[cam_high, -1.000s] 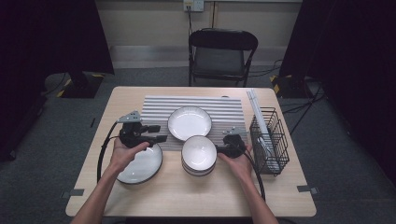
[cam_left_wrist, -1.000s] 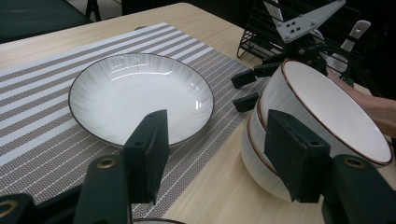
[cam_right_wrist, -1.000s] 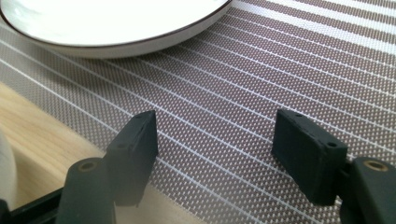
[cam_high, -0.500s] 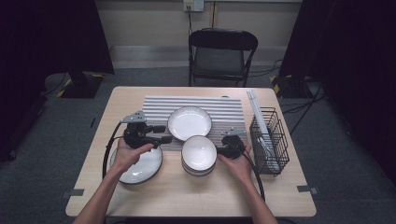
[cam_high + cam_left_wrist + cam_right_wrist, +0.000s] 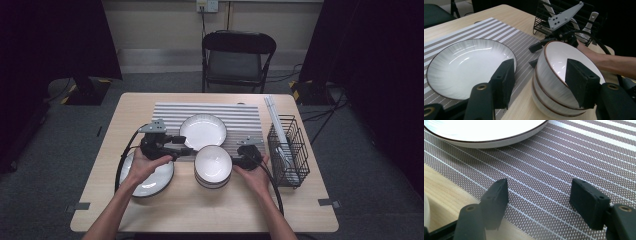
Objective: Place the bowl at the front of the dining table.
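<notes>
1. The left tool (image 5: 186, 145) hangs with jaws spread and empty, aimed at the stacked bowls (image 5: 213, 166), likely lining up on the top rim.
2. The right tool (image 5: 237, 161), also spread and empty, sits low over the striped mat (image 5: 245, 114) just beside the stack.
3. The bowls stand on the desk (image 5: 200, 210), between a dark-rimmed plate (image 5: 150, 185) and a wire basket (image 5: 287, 152).
</notes>
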Demonstrator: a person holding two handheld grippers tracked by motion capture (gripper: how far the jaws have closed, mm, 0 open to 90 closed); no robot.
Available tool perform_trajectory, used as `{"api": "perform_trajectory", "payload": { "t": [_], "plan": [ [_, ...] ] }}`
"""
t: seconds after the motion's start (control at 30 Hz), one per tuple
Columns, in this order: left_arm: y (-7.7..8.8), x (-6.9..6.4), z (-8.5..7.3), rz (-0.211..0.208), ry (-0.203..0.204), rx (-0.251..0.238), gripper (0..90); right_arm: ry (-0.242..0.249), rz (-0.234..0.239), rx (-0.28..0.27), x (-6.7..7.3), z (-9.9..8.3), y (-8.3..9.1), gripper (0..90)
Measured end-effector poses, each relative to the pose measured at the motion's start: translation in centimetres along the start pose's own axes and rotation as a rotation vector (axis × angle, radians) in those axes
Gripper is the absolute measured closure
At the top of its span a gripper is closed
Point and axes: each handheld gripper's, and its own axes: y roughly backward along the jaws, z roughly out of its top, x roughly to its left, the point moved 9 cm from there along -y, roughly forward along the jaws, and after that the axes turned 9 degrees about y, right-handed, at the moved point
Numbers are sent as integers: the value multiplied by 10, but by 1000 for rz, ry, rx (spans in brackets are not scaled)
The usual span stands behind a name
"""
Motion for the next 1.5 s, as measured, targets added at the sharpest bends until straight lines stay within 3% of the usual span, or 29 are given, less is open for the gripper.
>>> {"api": "perform_trajectory", "payload": {
  "t": [0.43, 0.77, 0.97, 1.1, 1.17, 1.27, 1.37, 1.5],
  "plan": [
    [-15, -7, 3, -12, -20, 12, 432, 0, -1, 0, 0, 0, 0, 308],
    [-35, -15, 5, -2, -61, 88, 471, 0, -4, -1, 0, 0, 0, 309],
    [-50, -15, 4, -17, -63, 141, 534, -1, -4, -1, 0, 0, 0, 310],
    [-62, -9, 2, 5, -50, 169, 564, -2, -4, -1, 0, 0, 0, 310],
    [-65, -9, 1, -10, -49, 178, 584, -1, -4, -1, 0, 0, 0, 309],
    [-70, -8, -2, 17, -56, 214, 612, -1, -3, -1, 0, 0, 0, 309],
    [-75, -10, -3, 1, -56, 212, 625, -1, -4, -1, 0, 0, 0, 310],
    [-78, -8, -6, 13, -59, 227, 652, -1, -3, -1, 0, 0, 0, 310]
  ]
}}
